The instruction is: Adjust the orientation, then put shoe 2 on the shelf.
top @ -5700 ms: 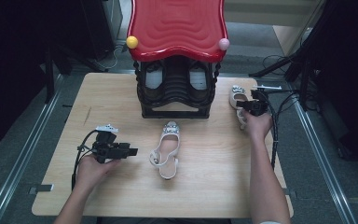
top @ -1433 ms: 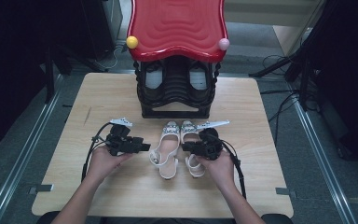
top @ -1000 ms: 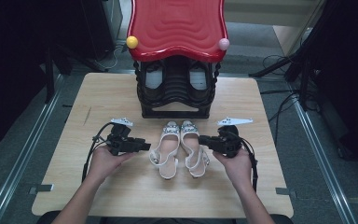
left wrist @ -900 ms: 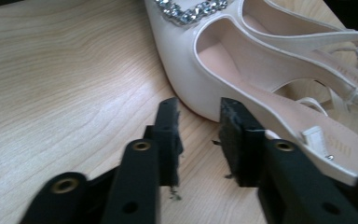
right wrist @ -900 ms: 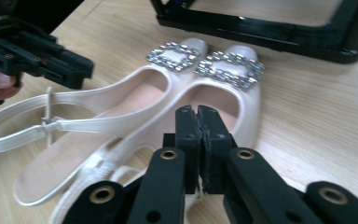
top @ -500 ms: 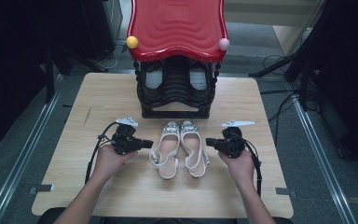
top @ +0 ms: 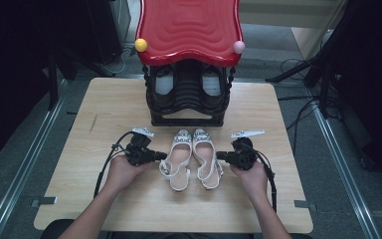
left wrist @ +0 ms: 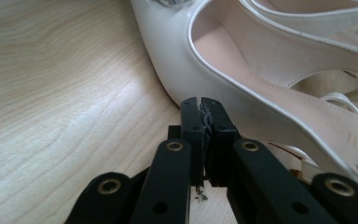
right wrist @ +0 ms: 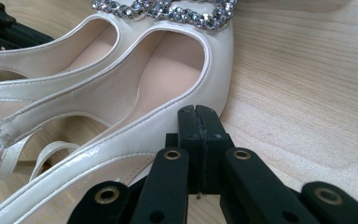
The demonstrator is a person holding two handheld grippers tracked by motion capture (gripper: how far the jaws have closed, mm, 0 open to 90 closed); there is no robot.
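While both hands rest near the front edge of the wooden table (top: 104,109), each holds its gripper level and aimed inward at the pair of shoes between them. The left gripper (top: 162,156) has just been closing, and its jaws now meet with nothing between them; in the left gripper view the closed tips (left wrist: 201,103) sit against the outer side wall of the left white sandal (top: 177,158), touching it or very nearly so, without clamping it. The right gripper (top: 220,156) is likewise closed on nothing, and in the right gripper view its joined tips (right wrist: 197,112) stand just beside the outer edge of the right white sandal (top: 206,156), below the rhinestone buckle (right wrist: 168,10) on its toe. Whether those tips actually touch the leather cannot be told.

Both sandals lie side by side, almost touching, toes pointing away from the person and heel straps nearest. Each gripper meets its shoe about midway along its length.

Farther back stands a black shoe rack (top: 187,99) under a red wavy top (top: 189,27), with dark shoes stored inside it.
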